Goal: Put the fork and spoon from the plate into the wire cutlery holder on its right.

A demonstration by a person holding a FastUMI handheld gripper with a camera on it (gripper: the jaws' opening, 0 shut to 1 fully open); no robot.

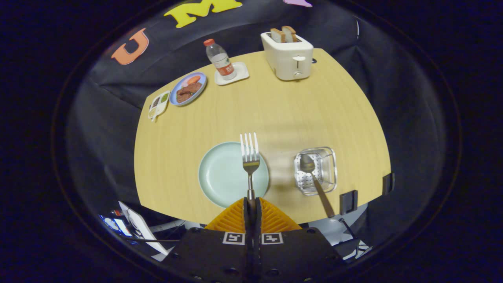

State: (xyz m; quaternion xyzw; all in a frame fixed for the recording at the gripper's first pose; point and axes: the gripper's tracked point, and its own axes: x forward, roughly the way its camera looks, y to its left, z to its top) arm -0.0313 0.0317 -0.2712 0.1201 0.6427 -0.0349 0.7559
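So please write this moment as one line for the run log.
tongs: shut on fork handle, tines pointing ahead over plate | spoon: in cutlery holder, bowl down | left: fork into holder

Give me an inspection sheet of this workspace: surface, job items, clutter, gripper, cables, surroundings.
Surface: light wooden table, rounded front edge.
Job's things: fork held by its handle, tines forward above the pale green plate; spoon already in the wire cutlery holder, right of the plate, its handle sticking out over the rim.
Clutter: toaster with two bread slices; water bottle on a white coaster; blue plate of food; small divided dish.
Gripper: gripper shut on the fork handle.
Cables: dark cable below the table's front edge.
Surroundings: black cloth booth wall; two black clamps on the table edge.
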